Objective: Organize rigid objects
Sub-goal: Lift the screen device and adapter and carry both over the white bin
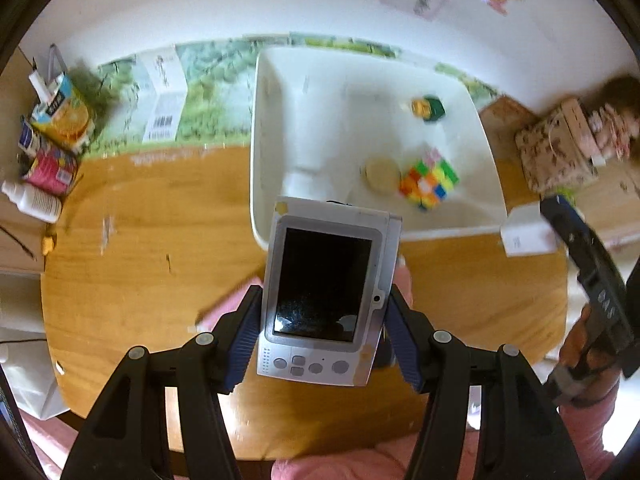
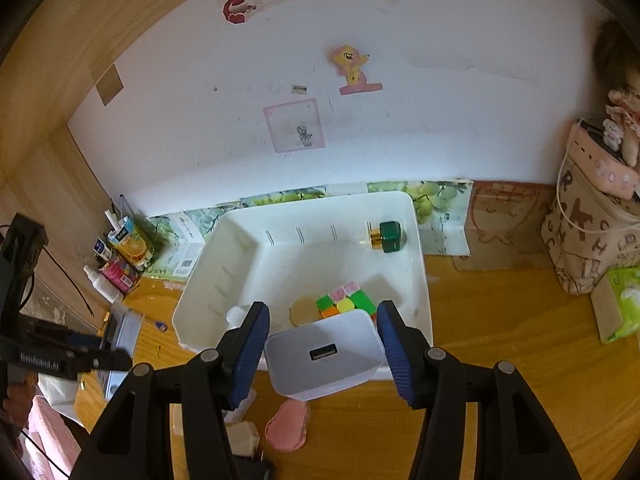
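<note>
My left gripper [image 1: 320, 332] is shut on a silver handheld device with a dark screen [image 1: 326, 292], held above the wooden table just in front of the white bin [image 1: 264, 140]. My right gripper [image 2: 322, 350] is shut on a white USB charger block [image 2: 324, 356], held over the near rim of the white bin [image 2: 200, 284]. Inside the bin lie a colourful puzzle cube [image 1: 428, 184] [image 2: 346, 300], a round tan disc [image 1: 380, 172] [image 2: 302, 310] and a green-capped small bottle [image 1: 430, 109] [image 2: 386, 236].
Juice cartons and bottles [image 1: 52, 140] [image 2: 120, 256] stand at the table's left. A patterned bag [image 2: 588, 232] [image 1: 556, 152] stands at the right. A pink flat piece [image 2: 288, 424] and a cream block [image 2: 242, 438] lie on the table below my right gripper.
</note>
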The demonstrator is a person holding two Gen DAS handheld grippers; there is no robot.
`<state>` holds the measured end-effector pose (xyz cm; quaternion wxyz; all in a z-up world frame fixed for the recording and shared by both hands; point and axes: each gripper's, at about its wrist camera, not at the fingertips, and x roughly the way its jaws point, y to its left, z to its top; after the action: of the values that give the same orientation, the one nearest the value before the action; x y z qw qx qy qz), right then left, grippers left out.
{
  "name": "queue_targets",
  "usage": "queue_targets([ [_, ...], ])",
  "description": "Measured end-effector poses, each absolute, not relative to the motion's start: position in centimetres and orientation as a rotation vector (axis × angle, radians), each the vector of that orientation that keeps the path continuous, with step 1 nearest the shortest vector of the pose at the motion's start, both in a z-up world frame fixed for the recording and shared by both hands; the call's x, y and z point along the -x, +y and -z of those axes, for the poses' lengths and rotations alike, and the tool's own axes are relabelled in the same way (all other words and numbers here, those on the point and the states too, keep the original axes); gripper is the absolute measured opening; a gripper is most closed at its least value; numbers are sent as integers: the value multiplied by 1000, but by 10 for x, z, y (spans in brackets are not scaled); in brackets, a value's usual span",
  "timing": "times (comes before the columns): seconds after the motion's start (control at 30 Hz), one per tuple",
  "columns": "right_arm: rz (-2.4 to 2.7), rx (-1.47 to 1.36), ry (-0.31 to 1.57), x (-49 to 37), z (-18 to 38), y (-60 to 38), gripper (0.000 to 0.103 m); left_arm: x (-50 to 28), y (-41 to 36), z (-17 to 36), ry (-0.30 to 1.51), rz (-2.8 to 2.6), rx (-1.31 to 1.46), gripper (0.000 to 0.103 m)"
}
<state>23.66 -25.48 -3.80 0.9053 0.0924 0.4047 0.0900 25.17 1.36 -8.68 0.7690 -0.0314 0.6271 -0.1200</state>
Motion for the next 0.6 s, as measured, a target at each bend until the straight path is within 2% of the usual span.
queue_targets([
  [0.2,-200,-214,818,-257,49,-259,56,-277,11,82,1202,231,115,63],
  [0.6,-282,-217,778,-284,79,-248,56,-308,-6,119,992,50,134,61],
])
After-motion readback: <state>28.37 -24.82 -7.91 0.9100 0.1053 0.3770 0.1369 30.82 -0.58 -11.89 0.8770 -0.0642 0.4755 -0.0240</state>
